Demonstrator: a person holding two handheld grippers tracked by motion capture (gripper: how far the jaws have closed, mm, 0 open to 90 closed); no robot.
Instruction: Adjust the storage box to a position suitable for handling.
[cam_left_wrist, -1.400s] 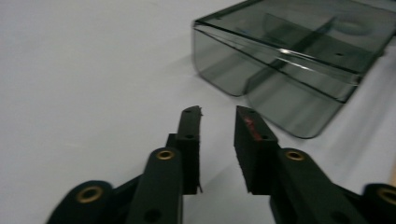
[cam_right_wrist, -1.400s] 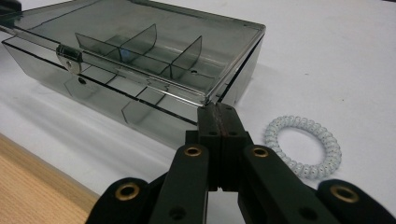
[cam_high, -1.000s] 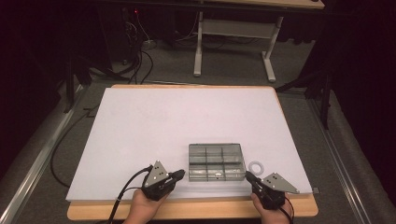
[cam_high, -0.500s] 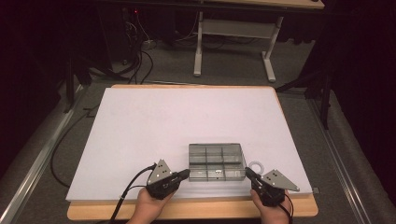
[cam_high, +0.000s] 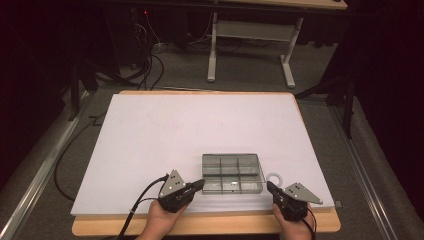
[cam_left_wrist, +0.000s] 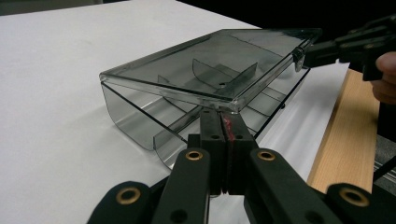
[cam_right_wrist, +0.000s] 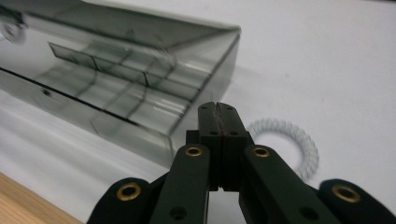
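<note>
A smoky clear compartment box (cam_high: 232, 172) lies near the front of the white sheet (cam_high: 190, 130). Its lid (cam_left_wrist: 219, 60) stands slightly raised off the base, with a gap along the front. My left gripper (cam_high: 200, 184) is shut with nothing between its jaws, and its tip (cam_left_wrist: 223, 116) sits right under the lid's near corner. My right gripper (cam_high: 270, 186) is also shut and empty, its tip (cam_right_wrist: 218, 109) just off the box's (cam_right_wrist: 116, 70) right front corner. In the left gripper view the right gripper (cam_left_wrist: 345, 46) touches the lid's far corner.
A clear spiral hair tie (cam_high: 274, 177) lies on the sheet just right of the box, beside my right gripper's tip (cam_right_wrist: 299, 140). The wooden table edge (cam_high: 225, 222) runs along the front. Cables and a desk frame (cam_high: 250, 45) stand on the floor behind.
</note>
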